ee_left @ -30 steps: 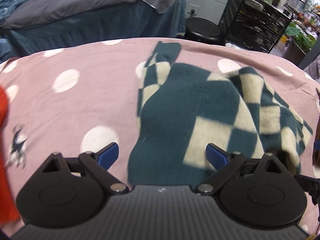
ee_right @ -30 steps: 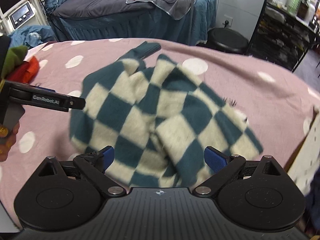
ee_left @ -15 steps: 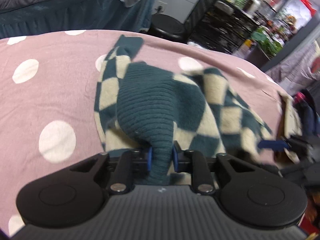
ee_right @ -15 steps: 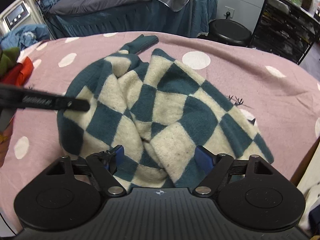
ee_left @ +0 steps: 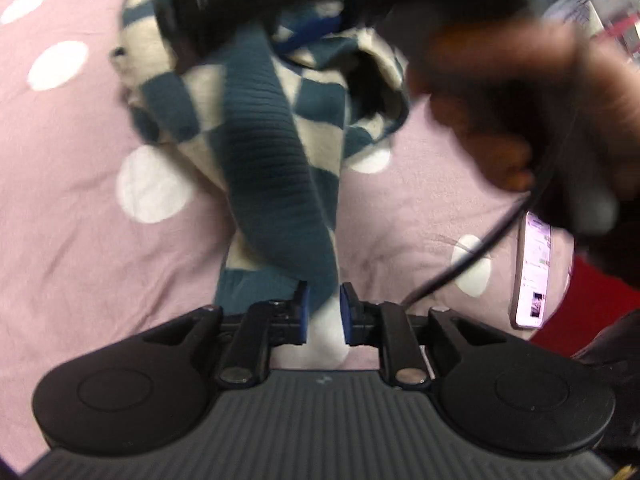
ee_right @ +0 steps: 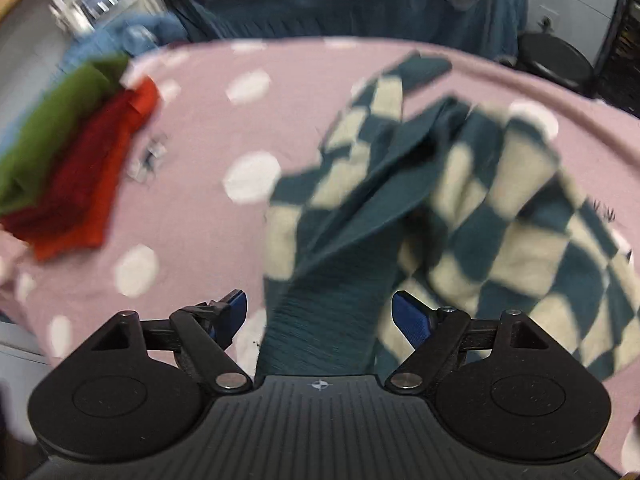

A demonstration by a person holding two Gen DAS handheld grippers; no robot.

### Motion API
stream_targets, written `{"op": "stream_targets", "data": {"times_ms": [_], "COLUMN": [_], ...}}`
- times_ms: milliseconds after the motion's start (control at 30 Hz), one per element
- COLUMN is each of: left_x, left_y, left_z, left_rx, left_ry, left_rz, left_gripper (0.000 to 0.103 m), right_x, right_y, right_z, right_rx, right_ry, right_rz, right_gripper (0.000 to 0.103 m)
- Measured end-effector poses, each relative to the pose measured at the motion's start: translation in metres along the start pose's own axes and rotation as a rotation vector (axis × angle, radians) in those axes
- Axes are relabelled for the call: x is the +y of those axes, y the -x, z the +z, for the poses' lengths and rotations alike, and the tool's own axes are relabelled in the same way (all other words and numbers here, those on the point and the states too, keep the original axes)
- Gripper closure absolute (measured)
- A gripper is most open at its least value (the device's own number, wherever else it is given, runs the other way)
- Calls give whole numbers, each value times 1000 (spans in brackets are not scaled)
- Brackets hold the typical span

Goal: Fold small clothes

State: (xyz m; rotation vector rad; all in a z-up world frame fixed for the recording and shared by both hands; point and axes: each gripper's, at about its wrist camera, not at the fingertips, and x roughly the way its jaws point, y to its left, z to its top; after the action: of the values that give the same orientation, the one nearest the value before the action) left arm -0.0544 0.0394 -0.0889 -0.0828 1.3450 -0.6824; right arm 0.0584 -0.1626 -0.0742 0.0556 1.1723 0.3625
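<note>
Left wrist | left tongs [ee_left: 323, 312] clamp checkered garment's [ee_left: 260, 148] ribbed strip | right tongs [ee_right: 320, 314] parted, astride it

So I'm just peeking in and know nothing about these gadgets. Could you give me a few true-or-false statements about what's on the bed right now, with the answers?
1. The checked sweater is teal and cream. True.
2. The bedcover is plain grey. False: it is pink with white dots.
3. The left gripper has a strip of the sweater between its nearly closed blue pads, which have just eased apart slightly. True.
4. The right gripper is clamped tight. False: its jaws stand apart, with ribbed teal fabric between them.
5. A pile of red and green clothes lies beside the sweater, apart from it. True.
6. A book lies on the bed. False: a lit phone lies there.
</note>
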Motion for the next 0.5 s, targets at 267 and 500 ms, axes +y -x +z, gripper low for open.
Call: {"op": "stream_targets", "data": {"times_ms": [267, 500], "left_x": [79, 127], "left_y": [89, 162], "left_z": [2, 10], "left_rx": [-243, -520], "left_ry": [233, 478], "left_rz": [321, 331], "left_gripper": [34, 7], "right_x": [17, 108], "right_y": [-2, 32], "right_z": [-21, -73], "right_rx": [-37, 215], "right_ry": [36, 498], "right_rz": [155, 571], "right_gripper": [91, 90]}}
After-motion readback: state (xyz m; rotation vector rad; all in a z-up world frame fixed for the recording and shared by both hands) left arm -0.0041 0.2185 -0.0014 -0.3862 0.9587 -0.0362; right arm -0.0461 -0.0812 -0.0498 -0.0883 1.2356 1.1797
